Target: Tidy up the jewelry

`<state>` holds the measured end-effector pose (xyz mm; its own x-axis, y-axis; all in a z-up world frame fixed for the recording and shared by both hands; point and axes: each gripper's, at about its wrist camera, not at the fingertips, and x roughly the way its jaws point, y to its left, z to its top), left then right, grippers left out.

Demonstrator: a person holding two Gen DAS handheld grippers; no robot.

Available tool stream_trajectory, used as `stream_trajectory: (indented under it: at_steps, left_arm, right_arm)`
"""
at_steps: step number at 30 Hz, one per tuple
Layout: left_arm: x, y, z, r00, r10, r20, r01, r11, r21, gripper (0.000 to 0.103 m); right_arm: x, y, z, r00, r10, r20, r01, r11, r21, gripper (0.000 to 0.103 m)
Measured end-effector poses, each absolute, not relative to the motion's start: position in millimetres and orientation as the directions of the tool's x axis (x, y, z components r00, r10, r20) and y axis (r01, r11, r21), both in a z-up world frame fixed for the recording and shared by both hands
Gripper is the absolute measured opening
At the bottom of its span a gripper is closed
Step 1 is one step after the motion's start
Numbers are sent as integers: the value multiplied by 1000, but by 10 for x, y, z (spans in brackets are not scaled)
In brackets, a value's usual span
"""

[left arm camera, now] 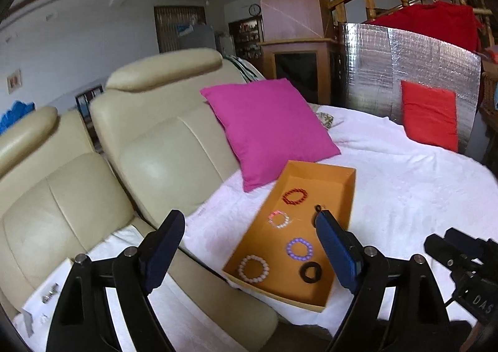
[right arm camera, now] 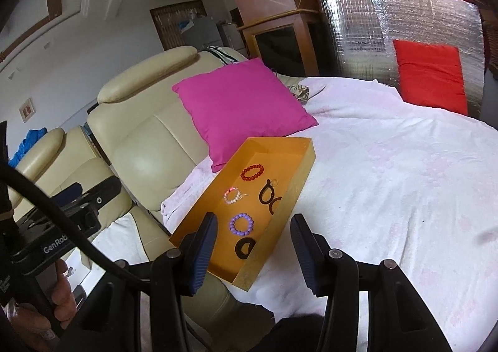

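An orange box (left arm camera: 348, 196) (right arm camera: 306, 159) lies on the white bed cover. Inside it are a red bead bracelet (left arm camera: 295, 196) (right arm camera: 252, 172), a pink-white bracelet (left arm camera: 279, 219) (right arm camera: 232, 195), a purple bracelet (left arm camera: 299, 248) (right arm camera: 241, 223), a pale pink bracelet (left arm camera: 253, 268), a black ring (left arm camera: 310, 272) (right arm camera: 244, 247) and black loops (right arm camera: 268, 193). My left gripper (left arm camera: 249, 227) is open and empty, above the box's near end. My right gripper (right arm camera: 253, 227) is open and empty over the box's near right corner.
A magenta cushion (left arm camera: 270, 131) (right arm camera: 242, 106) leans behind the box. Cream leather seats (left arm camera: 155, 146) (right arm camera: 137, 134) stand to the left. A red cushion (left arm camera: 431, 115) (right arm camera: 431, 78) rests against a silver foil panel (left arm camera: 404, 65). The white cover (right arm camera: 389, 180) spreads to the right.
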<state>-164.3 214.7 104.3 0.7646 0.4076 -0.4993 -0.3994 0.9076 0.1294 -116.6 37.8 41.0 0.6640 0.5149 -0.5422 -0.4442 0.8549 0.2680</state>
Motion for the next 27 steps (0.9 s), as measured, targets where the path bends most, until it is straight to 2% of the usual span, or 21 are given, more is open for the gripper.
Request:
stream_trajectory:
  at_steps: [12, 27]
  left_arm:
    - [-1859, 2165, 1186, 771, 452, -448, -414, 891, 186, 87]
    - [-1914, 2211, 1222, 774, 451, -445, -416, 891, 180, 87]
  right_arm:
    - [-1356, 397, 553, 693, 497, -522, -439, 865, 242, 53]
    - [-1424, 484, 542, 709, 463, -532, -433, 881, 190, 54]
